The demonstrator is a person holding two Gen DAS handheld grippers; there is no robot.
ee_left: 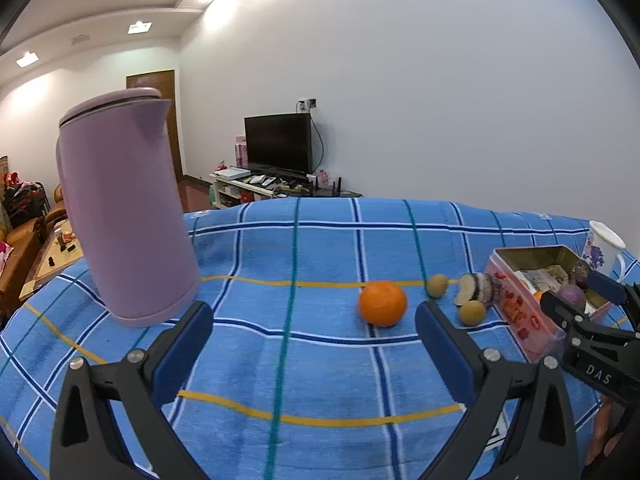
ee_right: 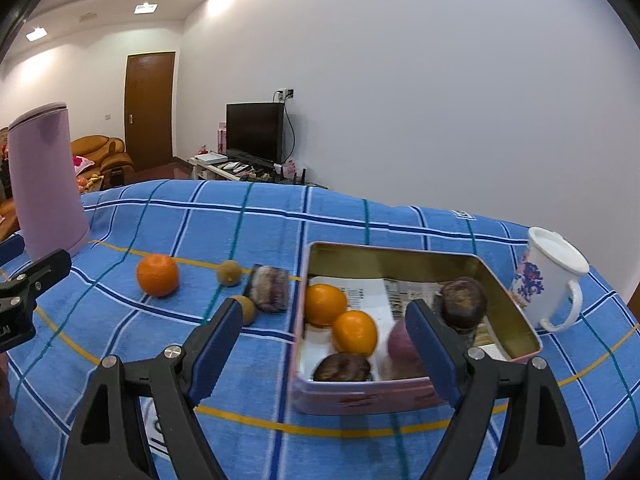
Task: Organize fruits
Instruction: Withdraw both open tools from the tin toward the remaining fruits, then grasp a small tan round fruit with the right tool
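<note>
A pink tin box (ee_right: 416, 394) lined with newspaper holds two oranges (ee_right: 325, 304), dark passion fruits (ee_right: 464, 302) and a purple fruit (ee_right: 400, 344). On the blue checked cloth left of it lie an orange (ee_right: 157, 274), two small brown fruits (ee_right: 229, 273) and a cut dark fruit (ee_right: 271, 288). My right gripper (ee_right: 324, 334) is open and empty, over the box's near left part. My left gripper (ee_left: 314, 326) is open and empty, just short of the loose orange (ee_left: 383, 303). The box also shows in the left wrist view (ee_left: 516, 312).
A tall lilac kettle (ee_left: 120, 216) stands at the left of the table. A white flowered mug (ee_right: 550, 280) stands right of the box. The right gripper shows at the right edge of the left wrist view (ee_left: 588, 300). A TV and a sofa are beyond the table.
</note>
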